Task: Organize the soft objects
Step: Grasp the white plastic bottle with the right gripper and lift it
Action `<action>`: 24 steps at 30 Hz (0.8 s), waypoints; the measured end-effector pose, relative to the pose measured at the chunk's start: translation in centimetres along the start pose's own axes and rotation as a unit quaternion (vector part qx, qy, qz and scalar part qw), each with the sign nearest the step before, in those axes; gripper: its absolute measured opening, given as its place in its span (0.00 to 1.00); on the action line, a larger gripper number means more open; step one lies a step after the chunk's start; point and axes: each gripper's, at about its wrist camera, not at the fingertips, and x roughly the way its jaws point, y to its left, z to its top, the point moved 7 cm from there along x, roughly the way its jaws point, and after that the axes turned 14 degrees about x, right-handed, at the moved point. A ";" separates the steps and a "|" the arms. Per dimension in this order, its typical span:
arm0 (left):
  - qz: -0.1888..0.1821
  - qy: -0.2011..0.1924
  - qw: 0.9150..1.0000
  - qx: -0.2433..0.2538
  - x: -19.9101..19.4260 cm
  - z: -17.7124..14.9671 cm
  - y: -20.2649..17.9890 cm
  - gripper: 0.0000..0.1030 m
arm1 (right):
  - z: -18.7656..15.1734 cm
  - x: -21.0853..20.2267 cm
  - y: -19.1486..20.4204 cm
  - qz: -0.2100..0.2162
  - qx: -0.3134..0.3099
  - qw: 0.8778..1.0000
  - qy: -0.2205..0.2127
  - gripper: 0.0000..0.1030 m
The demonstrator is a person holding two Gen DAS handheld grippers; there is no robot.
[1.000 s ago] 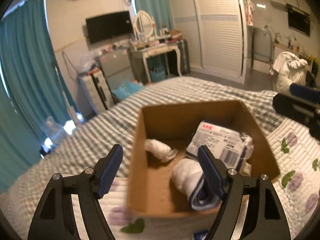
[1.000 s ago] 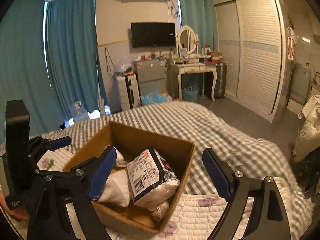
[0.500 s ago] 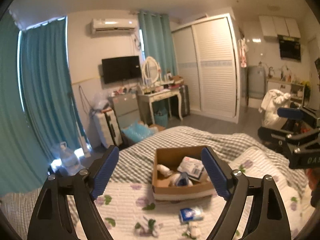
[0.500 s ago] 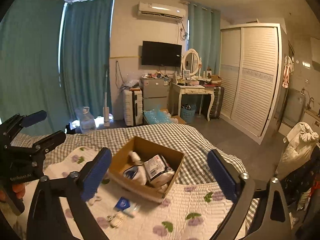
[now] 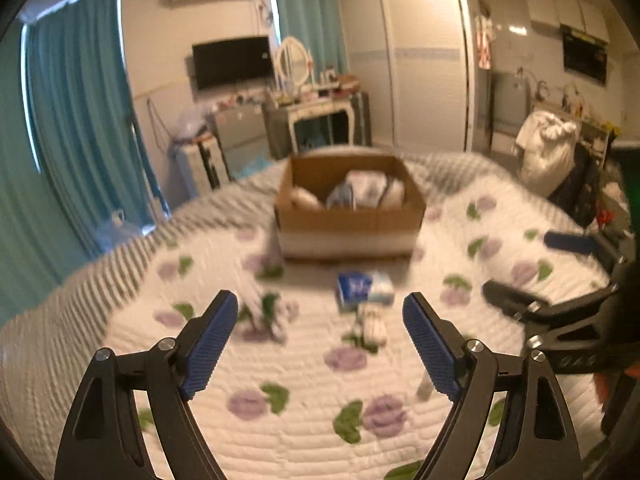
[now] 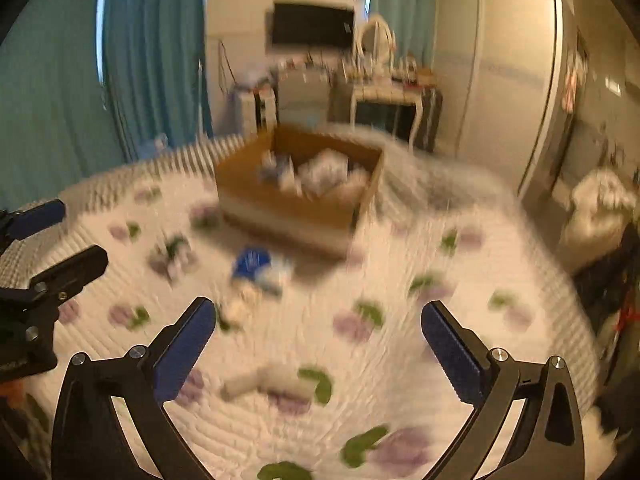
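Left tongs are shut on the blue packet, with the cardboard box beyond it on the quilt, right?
Not quite: the left tongs are open and hold nothing. The left wrist view shows the blue packet lying on the quilt, with the cardboard box beyond it.

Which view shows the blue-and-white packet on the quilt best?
The left wrist view: the blue-and-white packet lies near centre before the cardboard box, only mildly blurred. In the right wrist view it is a motion-smeared blue patch.

Colours across my bed and claws

My quilt is white with purple flowers and green leaves; the blanket is grey-white check, the box brown, the packet blue-white, curtains teal, my pads blue.
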 end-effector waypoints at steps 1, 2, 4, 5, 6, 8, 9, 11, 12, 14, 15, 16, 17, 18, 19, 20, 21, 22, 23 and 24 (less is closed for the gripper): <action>-0.004 0.014 1.000 -0.004 1.3 -1.3 -0.5 0.83 | -1.2 1.6 -0.2 0.001 0.010 1.000 0.021 1.00; -0.008 0.025 1.000 -0.005 2.2 -2.1 -0.7 0.83 | -2.5 3.0 -0.5 -0.003 0.019 0.999 0.040 1.00; -0.014 0.039 0.999 -0.005 3.5 -3.8 -1.3 0.83 | -4.4 5.0 -0.8 -0.012 0.022 0.998 0.061 0.98; -0.010 0.041 0.999 -0.003 4.0 -4.7 -1.4 0.83 | -5.2 6.0 -0.9 -0.019 0.023 0.997 0.072 0.96; -0.003 0.044 0.999 0.003 4.4 -5.8 -1.5 0.83 | -5.8 6.8 -0.9 -0.019 0.026 0.996 0.084 0.90; 0.005 0.067 0.998 0.009 5.4 -7.9 -1.7 0.83 | -6.6 8.0 -0.6 -0.017 0.025 0.995 0.099 0.89; -0.002 0.082 0.997 0.003 6.0 -8.6 -1.7 0.83 | -7.0 8.6 -0.4 -0.017 0.022 0.994 0.105 0.89; -0.014 0.086 0.996 -0.008 6.5 -9.1 -1.6 0.83 | -7.6 9.6 -0.1 -0.014 0.022 0.992 0.120 0.86; -0.016 0.087 0.996 -0.010 6.6 -9.2 -1.7 0.83 | -8.0 10.2 0.1 -0.006 0.031 0.991 0.133 0.83; -0.020 0.086 0.996 -0.013 6.7 -9.1 -1.7 0.83 | -8.6 10.8 0.3 -0.001 0.039 0.988 0.151 0.78; -0.020 0.087 0.996 -0.015 6.7 -9.2 -1.6 0.83 | -8.9 10.9 0.5 -0.001 0.038 0.987 0.155 0.74; -0.020 0.087 0.996 -0.016 6.7 -9.3 -1.6 0.83 | -9.1 11.0 0.8 -0.001 0.031 0.987 0.155 0.68; -0.020 0.087 0.996 -0.017 6.8 -9.3 -1.6 0.83 | -9.2 10.9 1.0 0.001 0.025 0.988 0.155 0.64; -0.020 0.087 0.996 -0.019 6.8 -9.4 -1.6 0.83 | -9.4 10.8 1.3 0.008 0.020 0.988 0.156 0.56; -0.021 0.088 0.996 -0.019 6.8 -9.4 -1.6 0.83 | -9.5 10.8 1.5 0.015 0.017 0.987 0.157 0.43; -0.024 0.089 0.996 -0.021 7.0 -9.6 -1.7 0.83 | -9.6 10.7 1.9 0.026 0.014 0.987 0.160 0.34; -0.028 0.089 0.995 -0.025 6.9 -9.6 -1.7 0.83 | -9.8 10.6 2.3 0.040 0.013 0.986 0.164 0.27; -0.030 0.089 0.995 -0.026 7.0 -9.7 -1.8 0.83 | -9.8 10.5 2.5 0.038 0.010 0.986 0.161 0.23; -0.031 0.089 0.995 -0.027 7.0 -9.7 -1.7 0.83 | -9.8 10.3 2.6 0.042 0.006 0.987 0.158 0.22; -0.031 0.090 0.995 -0.027 7.0 -9.8 -1.8 0.83 | -9.7 10.1 2.8 0.048 0.005 0.987 0.154 0.21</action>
